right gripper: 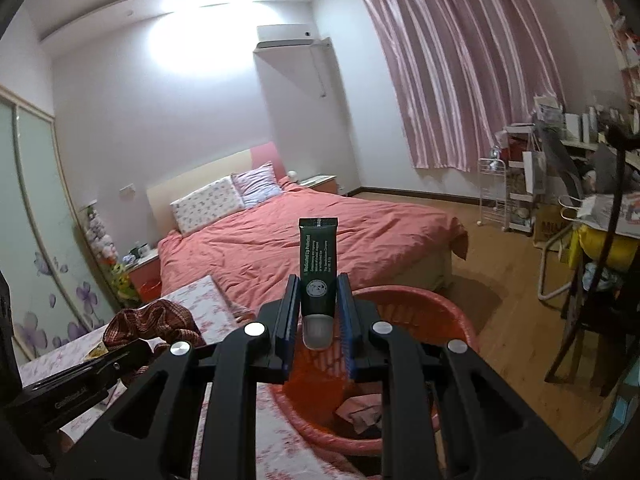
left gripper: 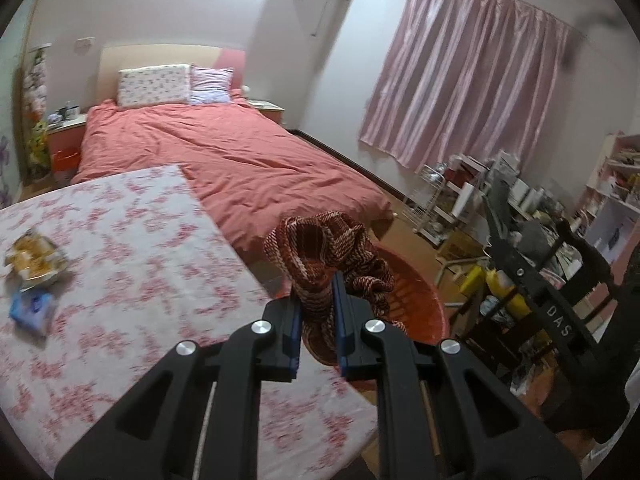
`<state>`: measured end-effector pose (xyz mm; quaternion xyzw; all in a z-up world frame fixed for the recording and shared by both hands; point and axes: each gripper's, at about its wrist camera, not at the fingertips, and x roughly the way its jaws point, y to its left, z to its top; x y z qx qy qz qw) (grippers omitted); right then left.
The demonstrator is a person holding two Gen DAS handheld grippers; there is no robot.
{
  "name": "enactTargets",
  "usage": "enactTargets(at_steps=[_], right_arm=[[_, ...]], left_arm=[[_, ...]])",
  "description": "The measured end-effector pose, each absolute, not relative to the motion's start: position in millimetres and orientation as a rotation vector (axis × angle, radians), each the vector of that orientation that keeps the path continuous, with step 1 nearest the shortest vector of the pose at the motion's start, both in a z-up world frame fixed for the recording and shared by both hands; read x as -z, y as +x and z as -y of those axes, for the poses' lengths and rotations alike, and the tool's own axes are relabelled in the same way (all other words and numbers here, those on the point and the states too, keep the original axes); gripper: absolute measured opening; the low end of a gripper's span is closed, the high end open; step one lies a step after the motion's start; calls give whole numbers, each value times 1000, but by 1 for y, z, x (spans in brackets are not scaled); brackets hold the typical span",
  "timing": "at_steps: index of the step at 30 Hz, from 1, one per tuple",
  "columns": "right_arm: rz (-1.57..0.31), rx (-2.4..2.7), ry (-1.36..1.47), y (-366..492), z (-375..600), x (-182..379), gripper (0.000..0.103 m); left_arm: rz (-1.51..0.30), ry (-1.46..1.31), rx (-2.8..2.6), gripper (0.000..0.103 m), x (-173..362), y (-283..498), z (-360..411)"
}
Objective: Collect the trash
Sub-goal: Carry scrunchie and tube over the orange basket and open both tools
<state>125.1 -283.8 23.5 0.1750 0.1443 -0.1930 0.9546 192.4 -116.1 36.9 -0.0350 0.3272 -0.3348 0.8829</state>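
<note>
My left gripper (left gripper: 316, 304) is shut on a crumpled red-and-white striped cloth (left gripper: 332, 248), held past the table edge above a red plastic basket (left gripper: 416, 292). My right gripper (right gripper: 318, 300) is shut on a dark green tube (right gripper: 318, 264) with a grey cap, held upright above the same red basket (right gripper: 440, 308). The cloth (right gripper: 152, 320) and the left gripper's body show at the lower left of the right wrist view. A food wrapper (left gripper: 34, 258) and a blue packet (left gripper: 32, 308) lie on the floral-cloth table (left gripper: 140, 260) at the left.
A bed with a red cover (left gripper: 240, 152) stands behind the table. A cluttered desk, shelves and a dark chair (right gripper: 592, 280) fill the right side. The basket holds some pinkish scraps (right gripper: 360, 408). Pink curtains (left gripper: 472, 80) hang at the far wall.
</note>
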Motion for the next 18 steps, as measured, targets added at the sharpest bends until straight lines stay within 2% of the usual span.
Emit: enactTargets(at_steps=[18], right_arm=[[-327,417,460,132,334,6,19]], left_arm=[[-751,25,807,15,6,219,224]])
